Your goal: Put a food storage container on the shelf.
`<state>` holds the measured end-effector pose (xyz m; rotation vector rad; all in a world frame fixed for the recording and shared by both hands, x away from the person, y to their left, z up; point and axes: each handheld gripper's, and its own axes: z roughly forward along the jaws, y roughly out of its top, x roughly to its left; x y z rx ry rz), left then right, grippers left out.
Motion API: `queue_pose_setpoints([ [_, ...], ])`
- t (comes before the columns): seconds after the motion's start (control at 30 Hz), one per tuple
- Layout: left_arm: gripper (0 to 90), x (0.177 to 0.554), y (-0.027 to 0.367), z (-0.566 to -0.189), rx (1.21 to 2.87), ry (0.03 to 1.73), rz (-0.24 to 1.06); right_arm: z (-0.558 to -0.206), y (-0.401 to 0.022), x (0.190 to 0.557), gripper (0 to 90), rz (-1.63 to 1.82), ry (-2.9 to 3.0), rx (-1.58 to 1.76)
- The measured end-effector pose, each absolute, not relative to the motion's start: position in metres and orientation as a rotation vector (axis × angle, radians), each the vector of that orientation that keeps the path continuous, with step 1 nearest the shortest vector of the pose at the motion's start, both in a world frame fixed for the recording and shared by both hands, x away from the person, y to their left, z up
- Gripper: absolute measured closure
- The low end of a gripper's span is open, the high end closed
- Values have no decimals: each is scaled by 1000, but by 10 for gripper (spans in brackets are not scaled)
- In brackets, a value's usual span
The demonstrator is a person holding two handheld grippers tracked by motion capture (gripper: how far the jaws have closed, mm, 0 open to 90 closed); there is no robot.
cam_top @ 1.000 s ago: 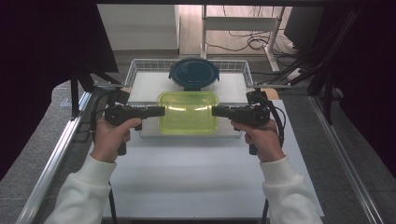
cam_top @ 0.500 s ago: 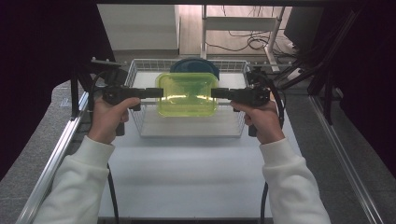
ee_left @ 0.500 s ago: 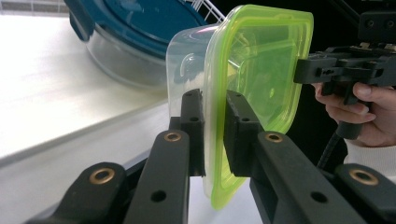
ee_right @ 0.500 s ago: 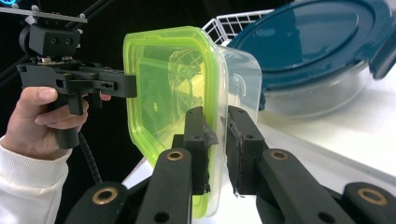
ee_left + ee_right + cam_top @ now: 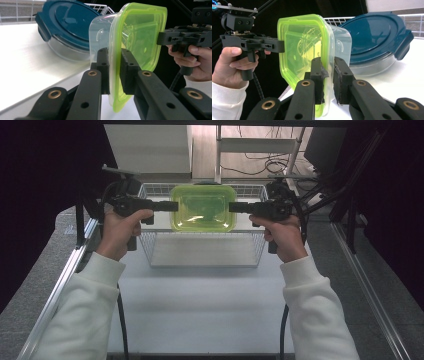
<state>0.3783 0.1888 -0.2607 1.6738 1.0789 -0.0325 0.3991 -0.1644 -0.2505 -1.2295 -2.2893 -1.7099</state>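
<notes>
The left gripper (image 5: 172, 206) and the right gripper (image 5: 234, 207) each clamp an opposite rim of a lime-lidded clear container (image 5: 203, 207), held in the air above the wire basket (image 5: 202, 247) on the desk (image 5: 200, 310); its long axis runs level from gripper to gripper, lid facing the person; both hands (image 5: 119, 227) grip pistol-style, forearms roughly parallel; a blue-lidded glass bowl (image 5: 62, 27) sits just behind.

Both sleeves (image 5: 82, 305) are white and loose, with ribbed cuffs. Each gripper (image 5: 113, 72) is matt black — pistol-style handle, long flat jaws set with brass-coloured rivets and small holes. A black ribbed cable (image 5: 121, 320) trails from each — down past the forearm.
</notes>
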Motion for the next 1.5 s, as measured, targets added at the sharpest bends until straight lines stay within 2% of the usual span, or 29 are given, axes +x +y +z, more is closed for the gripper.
queue_pose_setpoints([
  [0.43, 797, 418, 186, -243, 1682, 1080, -41, -235, -167, 433, 782, -1705, -2255, -1275],
  [0.63, 796, 437, 185, -244, 1691, 1111, -52, -239, -167, 454, 785, -1670, -2233, -1313],
  [0.97, 792, 469, 188, -257, 1634, 1158, -145, -245, -166, 482, 777, -1620, -2172, -1387],
  [1.2, 753, 483, 189, -266, 1569, 1204, -194, -257, -168, 506, 756, -1600, -1987, -1477],
  [1.5, 683, 492, 190, -279, 1531, 1225, -217, -267, -161, 514, 701, -1591, -1893, -1580],
])
